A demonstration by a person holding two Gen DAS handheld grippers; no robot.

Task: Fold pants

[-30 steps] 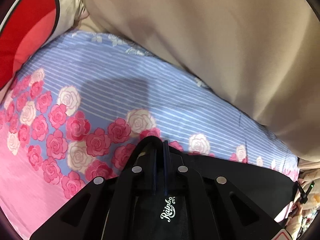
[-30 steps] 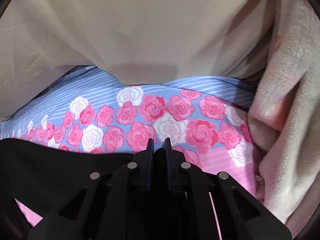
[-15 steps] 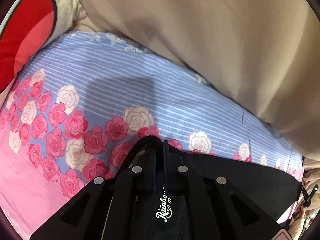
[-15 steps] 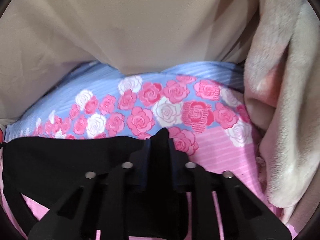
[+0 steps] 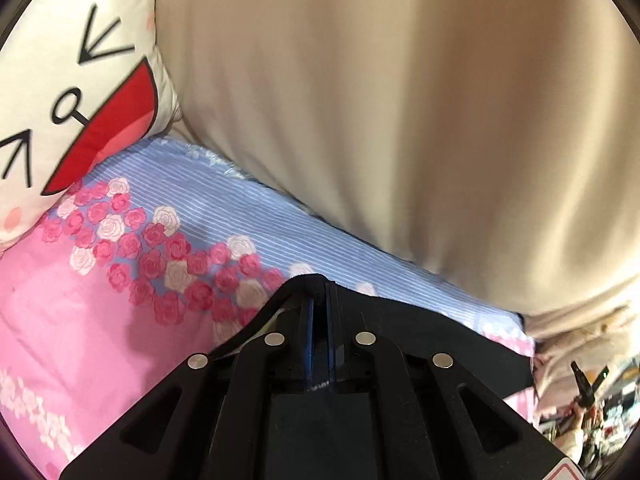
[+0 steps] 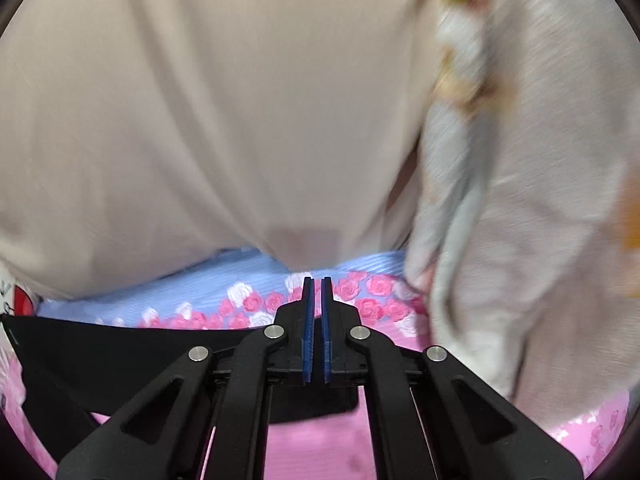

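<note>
Rose-print pink and blue bed sheet (image 5: 100,320) fills the bottom, with one white cartoon-face pillow (image 5: 60,80) at the far left and one big beige blanket (image 5: 400,120) behind. One pair of soft black pants (image 5: 440,332) hangs stretched between two tools. The left tool (image 5: 318,292) is pinched tight on the cloth, which wraps over its tips. The right tool (image 6: 316,292) has just been closing. Its blue tips look bare, but the tight edge of the pants runs right to it, so the cloth seems caught lower down. One pale fluffy blanket (image 6: 540,200) sits on the right. To fold well, keep both tools level and the edge tight, then lay it down flat.
</note>
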